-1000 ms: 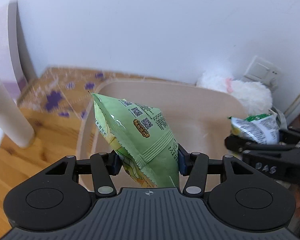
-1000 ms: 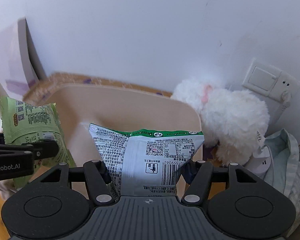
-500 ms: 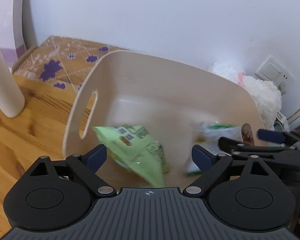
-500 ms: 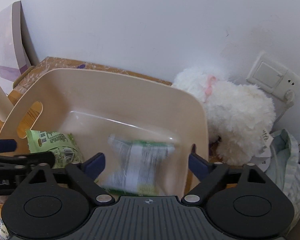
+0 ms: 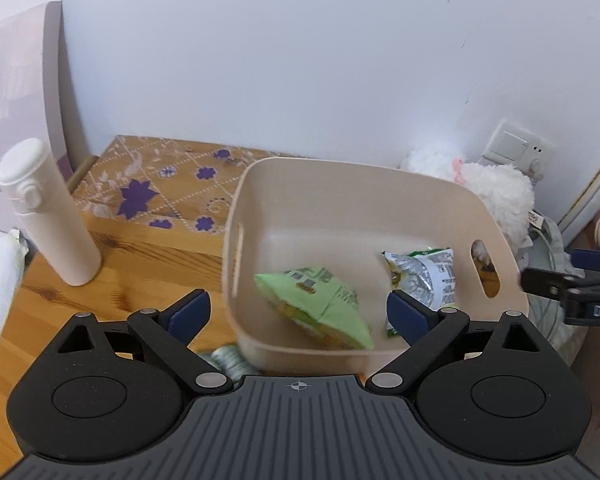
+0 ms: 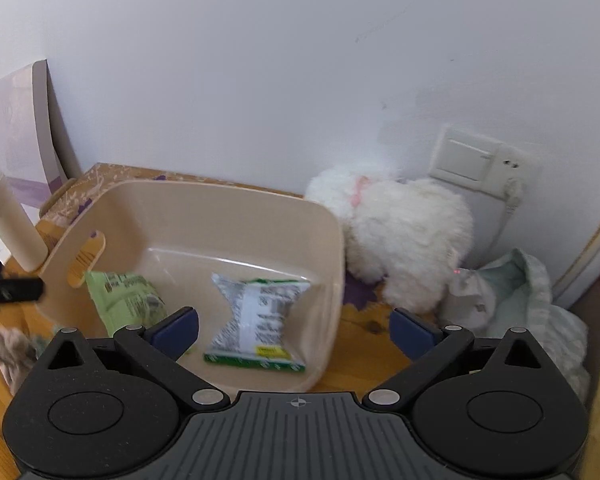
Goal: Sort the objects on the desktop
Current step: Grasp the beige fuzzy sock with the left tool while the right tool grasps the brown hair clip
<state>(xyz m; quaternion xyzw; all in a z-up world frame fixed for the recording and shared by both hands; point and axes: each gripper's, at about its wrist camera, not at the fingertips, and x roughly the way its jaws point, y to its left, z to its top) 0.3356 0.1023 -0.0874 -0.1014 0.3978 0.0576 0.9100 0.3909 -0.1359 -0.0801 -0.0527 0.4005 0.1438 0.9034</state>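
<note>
We see both packets lying in the beige bin point(image 5: 428, 192), the green packet point(image 5: 316, 304) beyond the left gripper point(image 5: 298, 312), the silver packet point(image 6: 256, 316) beyond the right gripper point(image 6: 294, 326); both jaws have just opened wide, gripping nothing. The bin sits on a wooden table point(image 5: 140, 264) against a white wall point(image 5: 300, 60). Two packets, one bin.

The left gripper point(image 5: 298, 312) and the right gripper point(image 6: 294, 326) are showing black linkage arms, silver screws, dark blue fingers point(image 5: 190, 312), and a ribbed grey body.
</note>
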